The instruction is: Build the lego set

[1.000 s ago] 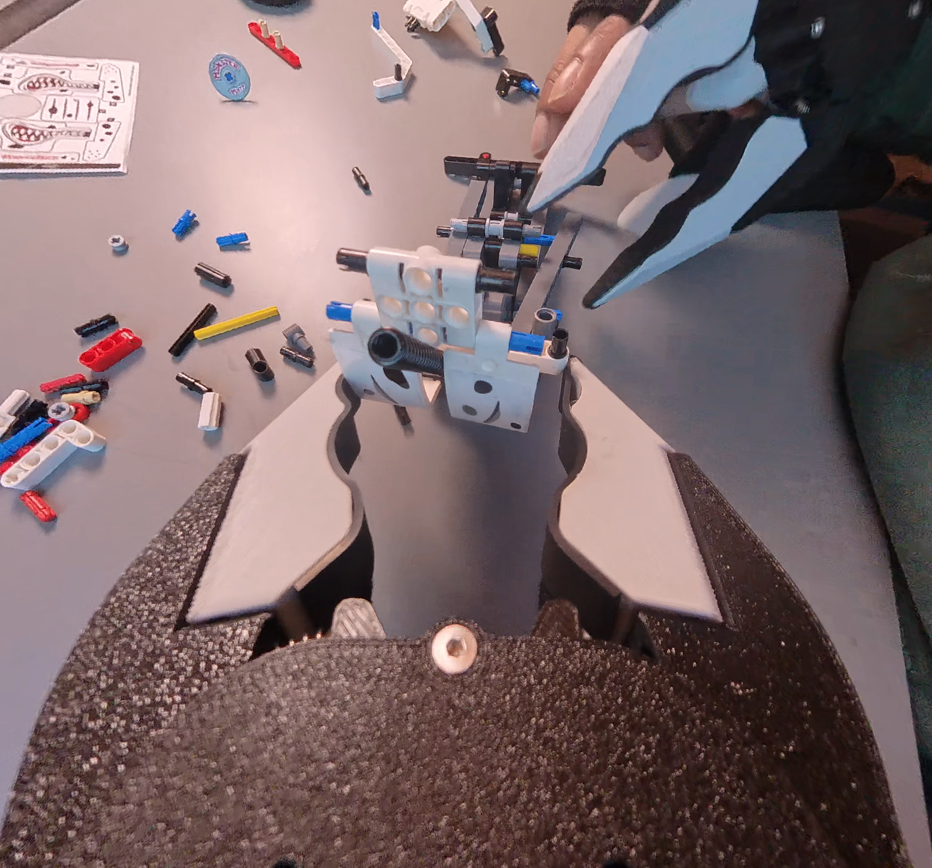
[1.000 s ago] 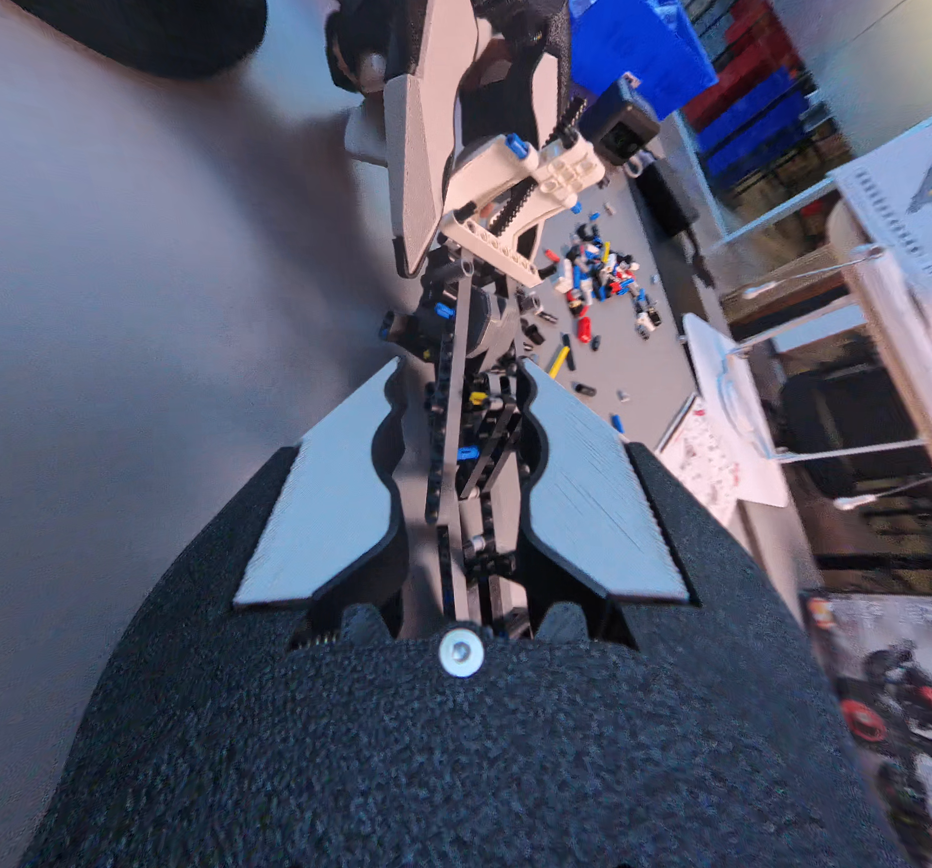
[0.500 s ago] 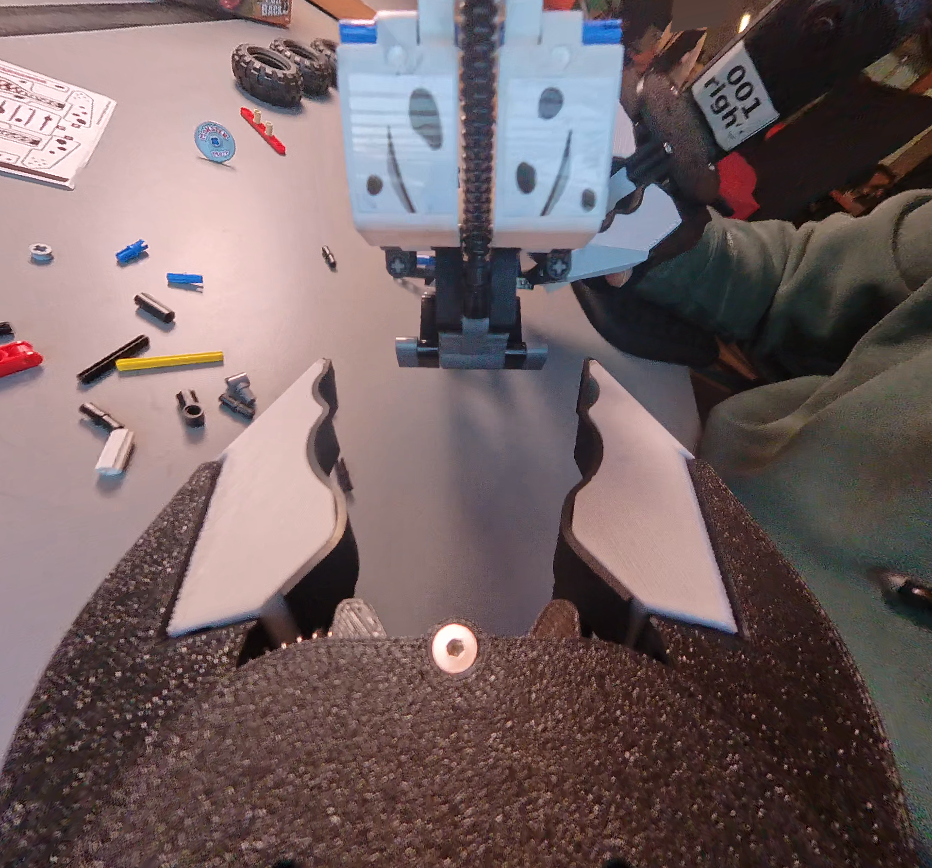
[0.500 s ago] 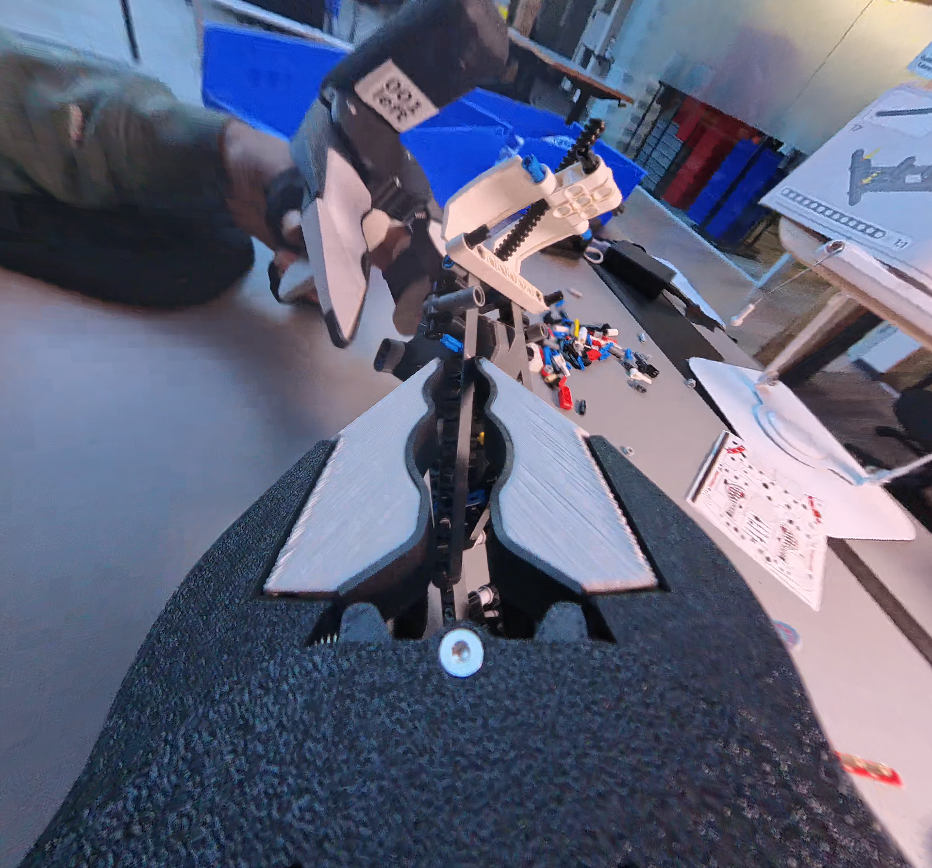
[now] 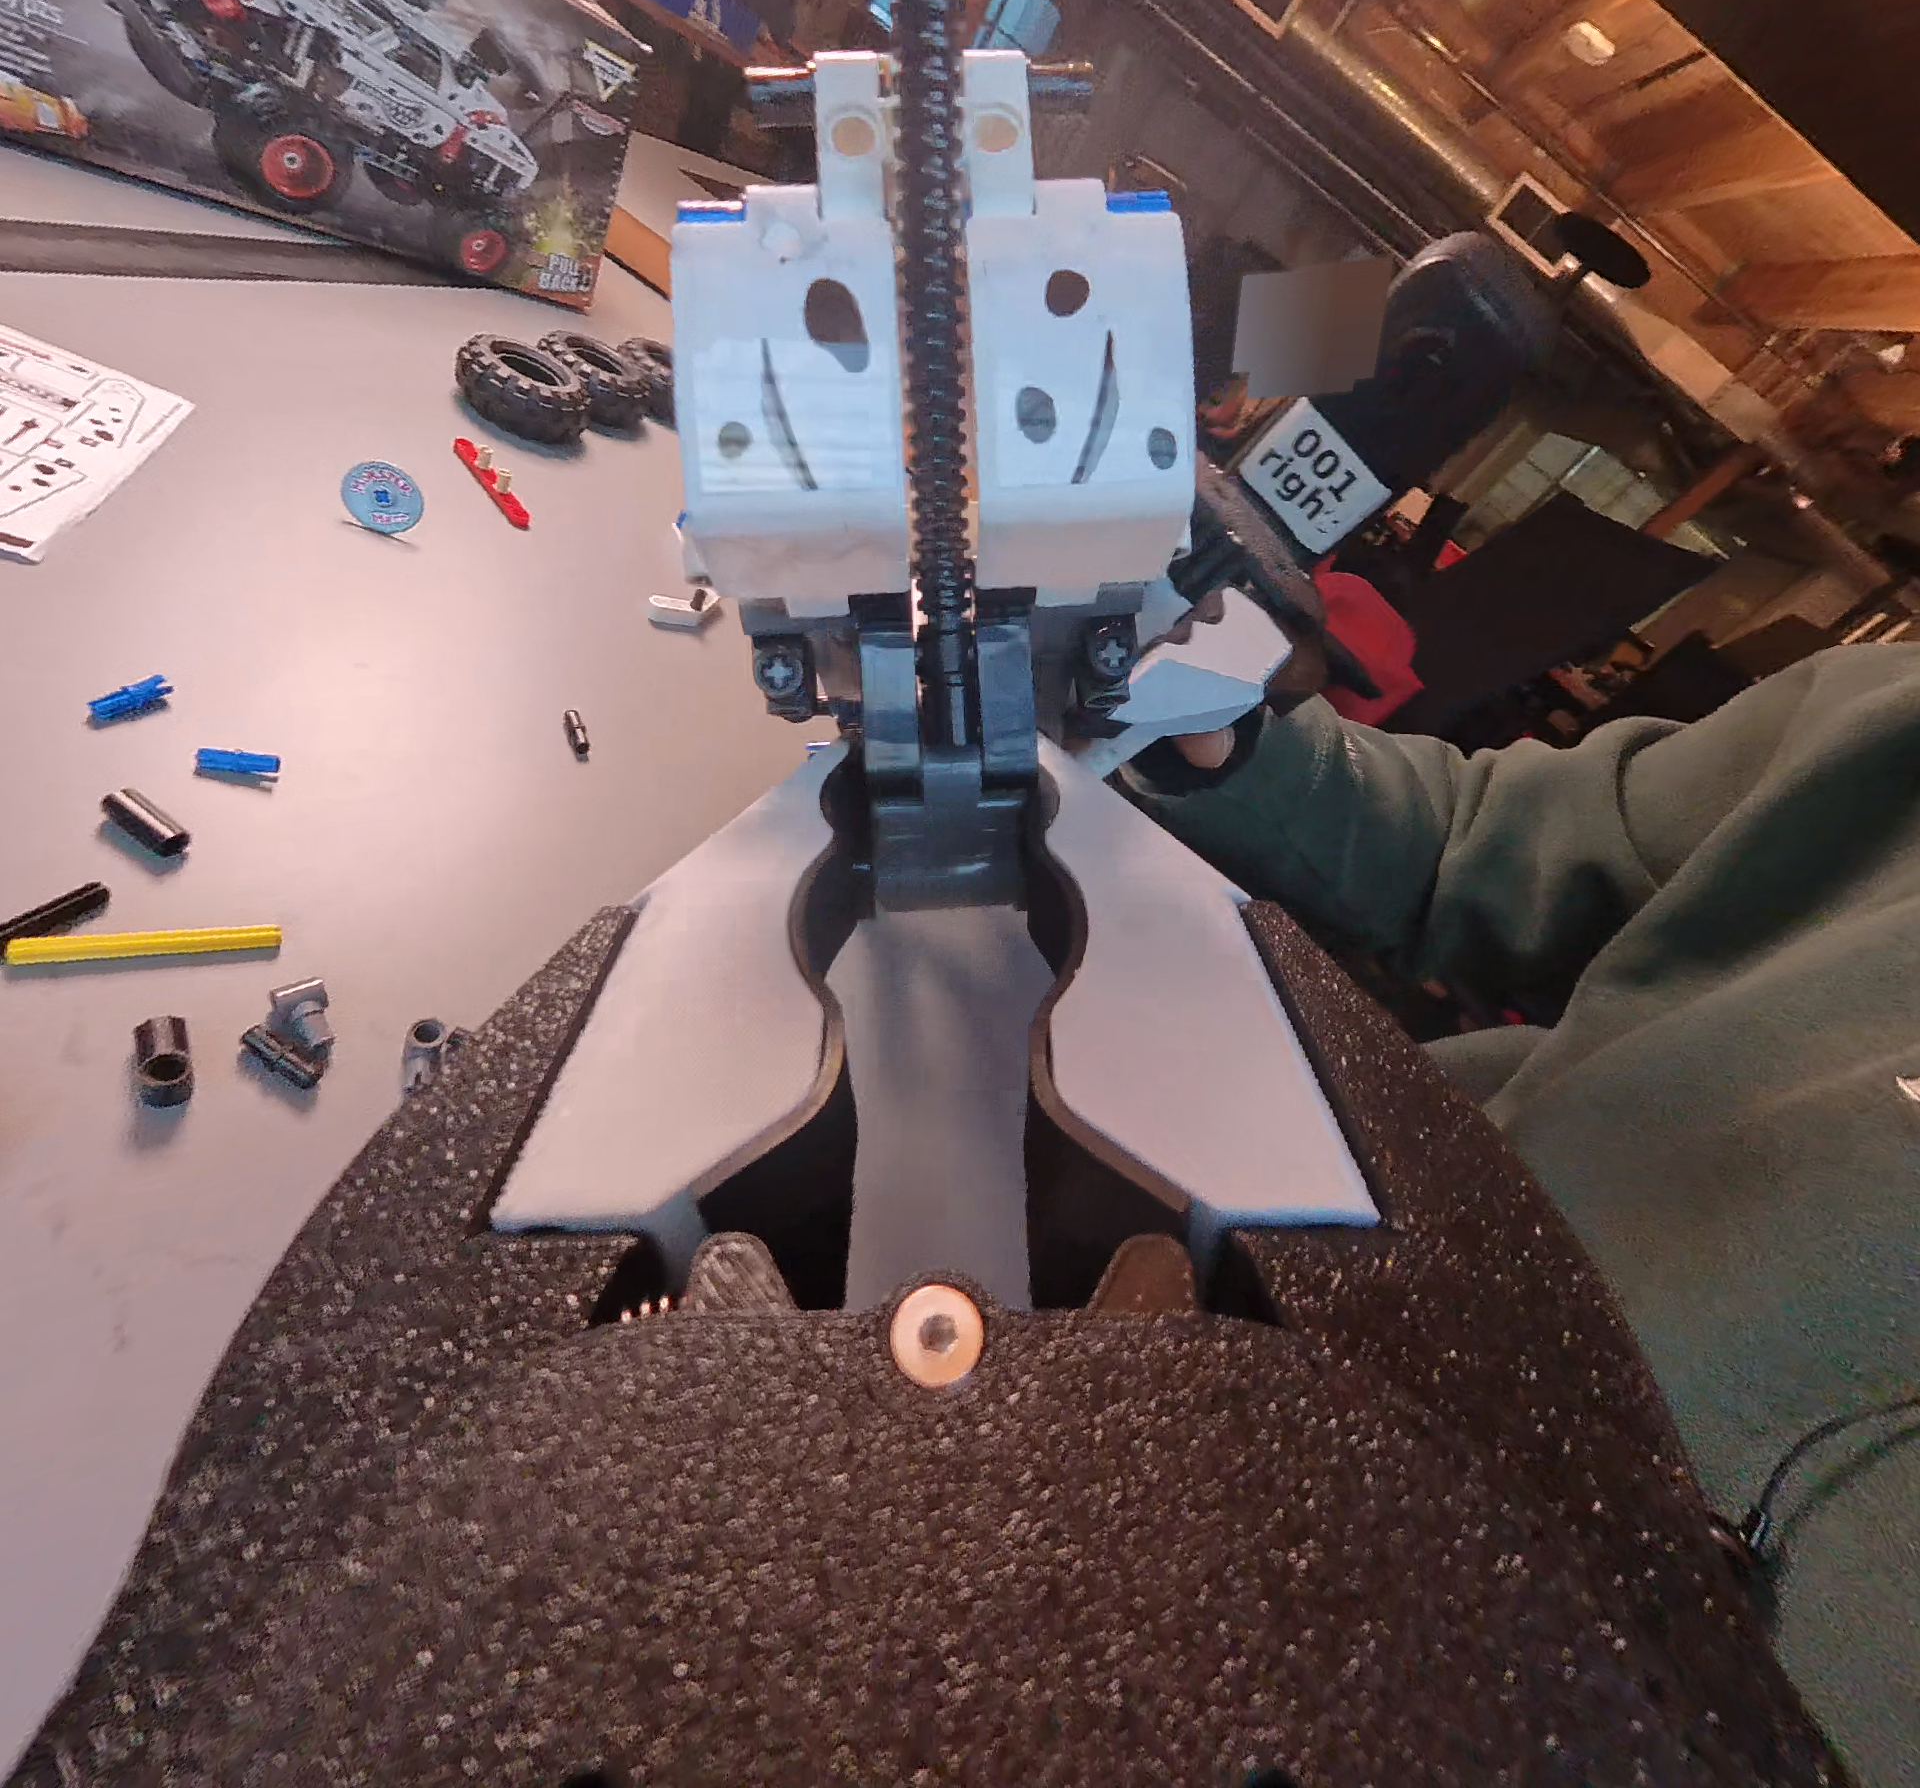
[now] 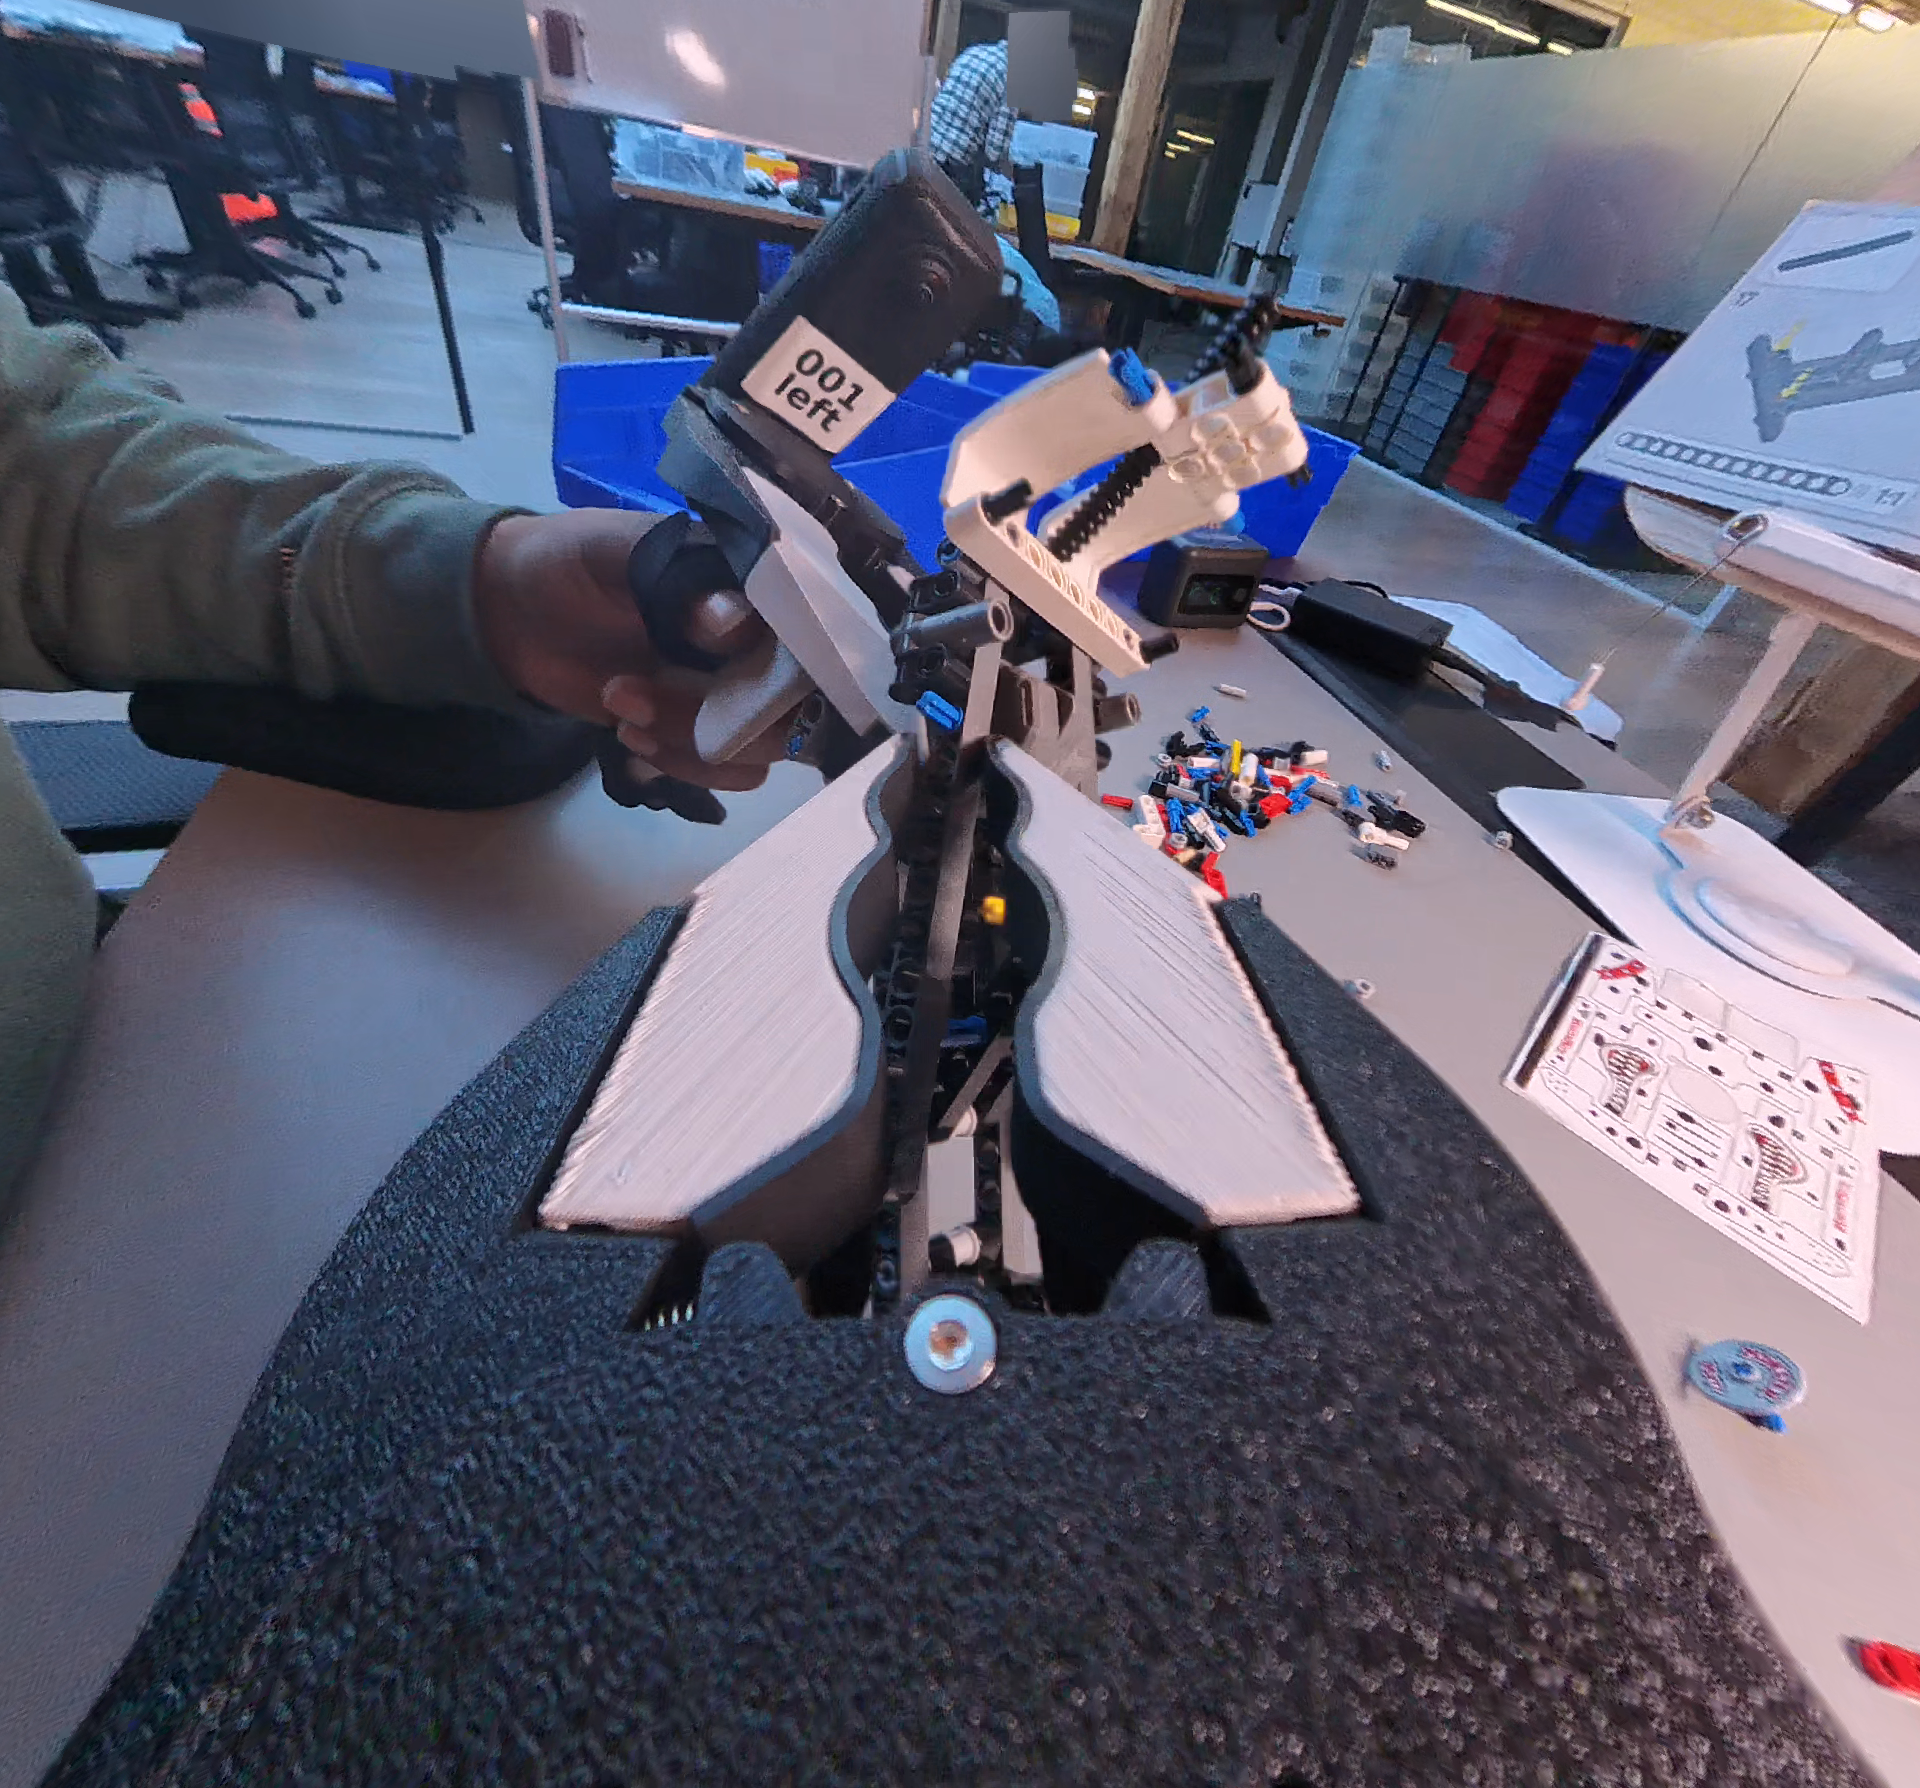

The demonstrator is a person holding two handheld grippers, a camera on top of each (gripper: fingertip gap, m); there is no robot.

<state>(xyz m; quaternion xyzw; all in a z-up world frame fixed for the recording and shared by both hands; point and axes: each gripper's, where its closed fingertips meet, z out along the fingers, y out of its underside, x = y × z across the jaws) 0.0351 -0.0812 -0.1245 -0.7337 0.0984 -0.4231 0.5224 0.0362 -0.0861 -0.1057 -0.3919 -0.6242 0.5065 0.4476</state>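
Observation:
The part-built lego truck frame is held up off the grey table. Its white spotted panels and black ribbed hose face the left wrist view. My left gripper is shut on the dark grey block at the frame's near end. My right gripper is shut on the black beams of the frame, with the white panel part sticking up beyond it. Each gripper shows in the other view: the right one behind the panels, the left one left of the frame.
The set's box, black tyres, a sticker sheet, a blue disc, a red beam and a yellow axle lie left. A pile of loose pieces, an instruction stand and blue bins lie beyond. Less than 4 cm separates the two grippers' tips. The yellow axle sits 15 centimeters or so from the ends of my left fingers.
The right gripper has lifted the frame off the table and tipped it upright. My left gripper, open before, has moved in and closed on the grey end block.

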